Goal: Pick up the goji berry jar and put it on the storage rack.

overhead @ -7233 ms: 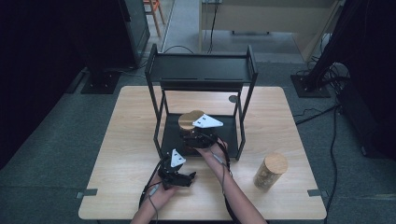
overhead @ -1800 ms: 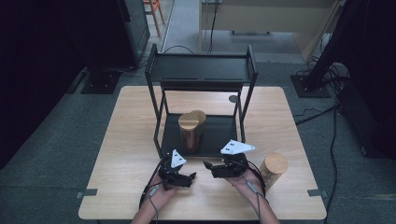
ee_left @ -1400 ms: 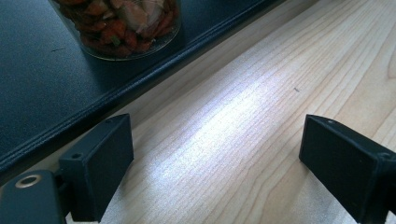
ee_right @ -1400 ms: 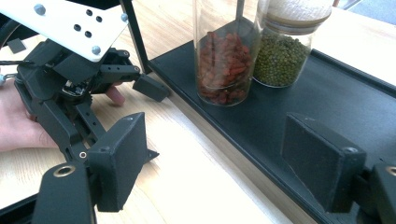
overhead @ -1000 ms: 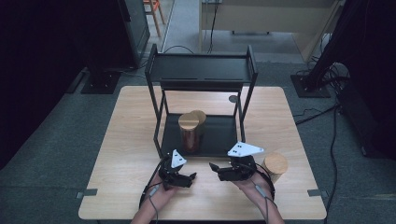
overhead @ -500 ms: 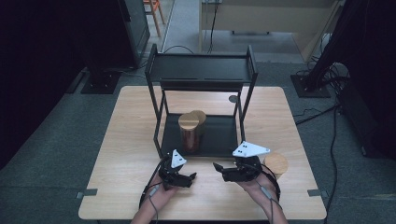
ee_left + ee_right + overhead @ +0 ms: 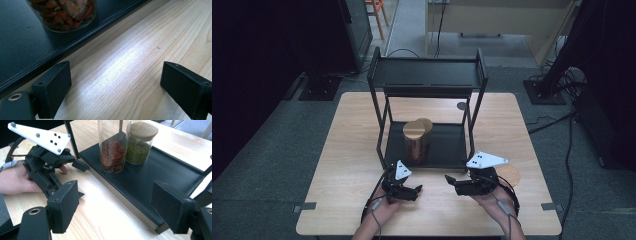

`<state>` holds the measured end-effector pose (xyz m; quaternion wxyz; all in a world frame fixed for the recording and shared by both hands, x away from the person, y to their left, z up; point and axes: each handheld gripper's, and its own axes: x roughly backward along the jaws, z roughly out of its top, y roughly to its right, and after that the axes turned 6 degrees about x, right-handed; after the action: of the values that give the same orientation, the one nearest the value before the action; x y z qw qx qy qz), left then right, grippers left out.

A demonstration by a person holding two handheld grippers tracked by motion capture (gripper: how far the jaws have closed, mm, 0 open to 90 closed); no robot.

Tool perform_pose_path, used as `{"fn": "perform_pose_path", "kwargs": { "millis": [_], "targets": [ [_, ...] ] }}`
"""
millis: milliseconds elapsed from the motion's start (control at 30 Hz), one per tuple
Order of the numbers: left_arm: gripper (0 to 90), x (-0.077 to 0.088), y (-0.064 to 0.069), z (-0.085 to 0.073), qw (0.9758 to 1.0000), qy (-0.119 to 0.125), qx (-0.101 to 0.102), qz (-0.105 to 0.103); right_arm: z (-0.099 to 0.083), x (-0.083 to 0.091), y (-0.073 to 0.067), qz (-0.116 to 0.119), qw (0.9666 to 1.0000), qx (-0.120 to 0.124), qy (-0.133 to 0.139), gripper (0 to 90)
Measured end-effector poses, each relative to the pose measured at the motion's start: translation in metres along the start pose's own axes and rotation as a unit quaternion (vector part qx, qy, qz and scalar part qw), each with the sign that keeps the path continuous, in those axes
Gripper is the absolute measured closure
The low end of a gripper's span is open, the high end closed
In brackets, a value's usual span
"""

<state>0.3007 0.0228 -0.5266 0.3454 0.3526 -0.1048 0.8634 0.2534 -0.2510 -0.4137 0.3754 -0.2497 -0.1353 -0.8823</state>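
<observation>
Holding Both Tongs Open Over the Surface

I hold the left tongs (image 7: 414,190) and right tongs (image 7: 451,181) with jaws apart, empty. Two jars (image 7: 416,137) stand together on the rack's lower shelf (image 7: 447,147); a third jar (image 7: 510,173) stands beside my right hand (image 7: 492,200).

A wooden table (image 7: 352,150) stands on grey floor (image 7: 267,150); surroundings are dark, perhaps curtained.

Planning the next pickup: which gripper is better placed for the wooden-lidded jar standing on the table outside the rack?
Right. The jar stands just beside the right gripper; the left gripper lies farther off, past it. Both are open, but the right one faces the rack and would probably have to turn.
</observation>
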Motion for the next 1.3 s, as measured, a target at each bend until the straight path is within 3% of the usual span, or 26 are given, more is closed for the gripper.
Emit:
{"fn": "perform_pose_path", "kwargs": {
  "millis": [333, 700, 1300],
  "targets": [
    [10.2, 0.0, 0.0, 0.0, 1.0, 0.0, 0.0, 0.0, 0.001, 0.009, 0.002, 0.004, 0.9999, 0.002, -0.012, 22.7],
    [10.2, 0.0, 0.0, 0.0, 1.0, 0.0, 0.0, 0.0, 0.004, 0.024, 0.006, 0.006, 1.0, 0.002, -0.002, 22.6],
    [10.2, 0.0, 0.0, 0.0, 1.0, 0.0, 0.0, 0.0, 0.001, 0.036, 0.015, -0.014, 0.9999, 0.009, -0.005, 22.6]
  ]
}}
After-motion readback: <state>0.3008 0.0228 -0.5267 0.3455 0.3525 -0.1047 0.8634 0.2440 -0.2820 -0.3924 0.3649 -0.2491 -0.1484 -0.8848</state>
